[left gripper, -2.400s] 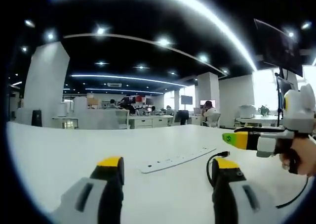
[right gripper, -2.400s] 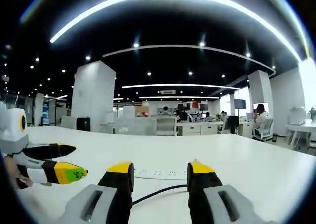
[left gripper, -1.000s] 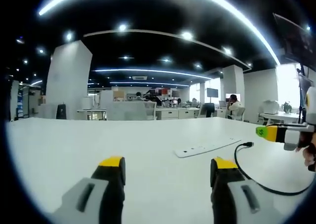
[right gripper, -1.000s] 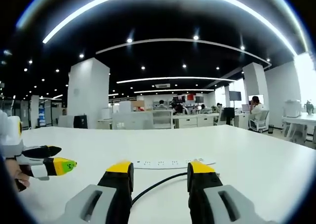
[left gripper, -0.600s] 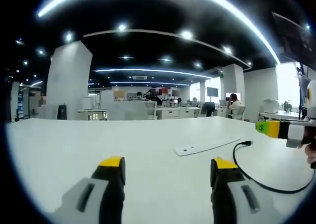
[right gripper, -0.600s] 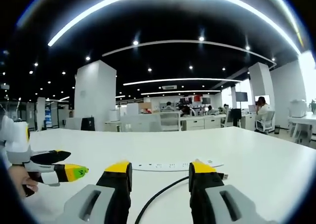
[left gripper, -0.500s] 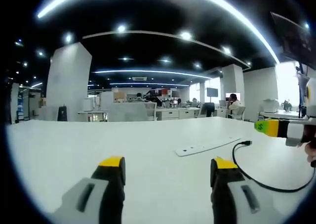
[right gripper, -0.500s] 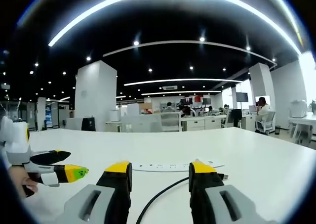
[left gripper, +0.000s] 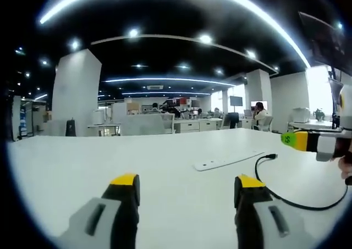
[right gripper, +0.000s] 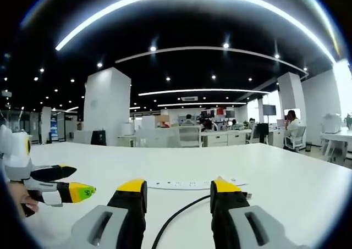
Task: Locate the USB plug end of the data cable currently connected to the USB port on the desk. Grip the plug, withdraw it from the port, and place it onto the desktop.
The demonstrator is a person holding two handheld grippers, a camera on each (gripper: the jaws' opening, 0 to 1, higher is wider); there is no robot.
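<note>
A long white power strip (left gripper: 228,161) lies flat on the white desk (left gripper: 82,166). A black data cable (left gripper: 286,203) loops on the desk, its USB plug (left gripper: 270,156) lying by the strip's right end; I cannot tell whether they touch. My left gripper (left gripper: 187,186) hangs open over bare desk, left of the strip. The right gripper (left gripper: 308,142) comes in from the right, held by a hand. In the right gripper view, my right gripper (right gripper: 177,187) stands open, the cable (right gripper: 173,219) runs on the desk between its jaws, and the plug (right gripper: 247,195) lies past the right jaw.
The left gripper (right gripper: 55,184) reaches in at the left of the right gripper view, above the desk, with a hand on it. Behind the strip (right gripper: 187,184) an open office stretches out with desks, chairs, white pillars and seated people.
Both views have shifted a little with the hands. In the left gripper view the plug and cable loop sit slightly further left than a second ago. Both grippers stay open.
</note>
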